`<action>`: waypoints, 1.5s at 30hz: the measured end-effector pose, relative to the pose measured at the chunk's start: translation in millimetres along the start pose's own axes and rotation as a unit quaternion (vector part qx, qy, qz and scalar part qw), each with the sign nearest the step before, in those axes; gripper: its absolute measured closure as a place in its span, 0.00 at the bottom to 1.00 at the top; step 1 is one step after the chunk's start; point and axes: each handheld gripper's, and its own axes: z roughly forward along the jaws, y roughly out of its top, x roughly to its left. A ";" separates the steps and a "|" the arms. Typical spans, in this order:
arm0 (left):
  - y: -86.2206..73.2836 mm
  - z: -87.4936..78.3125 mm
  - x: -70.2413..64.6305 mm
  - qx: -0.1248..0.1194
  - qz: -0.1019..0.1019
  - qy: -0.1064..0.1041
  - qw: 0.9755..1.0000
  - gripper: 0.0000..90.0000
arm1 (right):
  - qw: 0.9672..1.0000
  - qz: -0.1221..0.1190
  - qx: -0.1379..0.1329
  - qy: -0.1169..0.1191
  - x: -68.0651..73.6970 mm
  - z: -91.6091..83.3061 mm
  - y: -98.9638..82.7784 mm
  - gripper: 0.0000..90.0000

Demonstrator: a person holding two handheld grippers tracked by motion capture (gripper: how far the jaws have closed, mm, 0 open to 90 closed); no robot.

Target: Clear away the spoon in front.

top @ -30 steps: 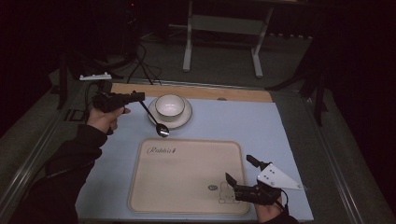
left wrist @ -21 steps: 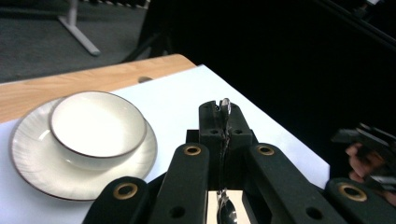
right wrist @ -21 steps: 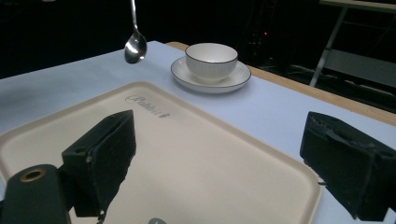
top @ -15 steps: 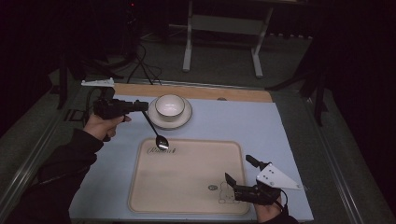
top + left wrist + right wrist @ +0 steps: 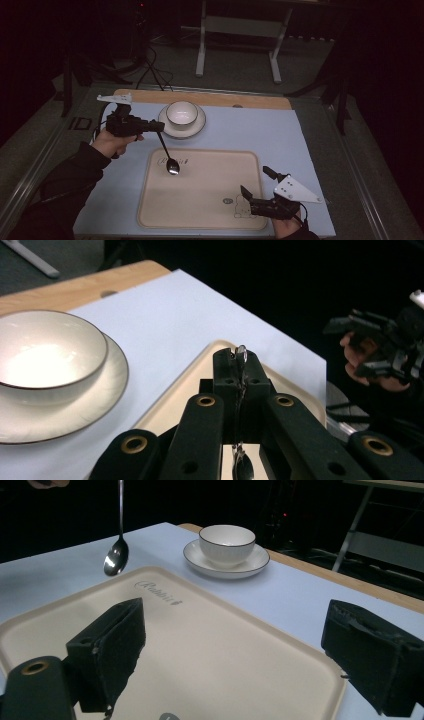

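My left gripper [image 5: 151, 126] is shut on the handle of a metal spoon [image 5: 168, 156]. The spoon hangs slanting down, its bowl just over the far left corner of a beige tray [image 5: 205, 207]. In the left gripper view the handle [image 5: 240, 357] stands pinched between the closed jaws. A white bowl [image 5: 181, 112] sits on a saucer [image 5: 196, 129] beyond the tray. My right gripper [image 5: 256, 181] hovers open over the tray's near right corner, with nothing between its fingers. The right gripper view shows the spoon [image 5: 116, 555], the bowl [image 5: 226, 540] and the tray [image 5: 210, 640].
A light blue mat [image 5: 260, 130] covers the table, with a wooden strip [image 5: 225, 99] along its far edge. A small rabbit print [image 5: 242, 207] marks the tray near my right gripper. Metal stand legs [image 5: 201, 50] and cables [image 5: 150, 70] lie on the floor beyond.
My left gripper has carried the spoon from beside the saucer toward me and to the right, and its bowl now hangs over the tray's corner. The right gripper has stayed still.
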 end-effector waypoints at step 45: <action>-47.8 56.5 0.4 0.146 0.019 -0.109 0.983 0.99 | 1.000 0.001 0.007 0.005 0.4 1.6 -1.0 0.12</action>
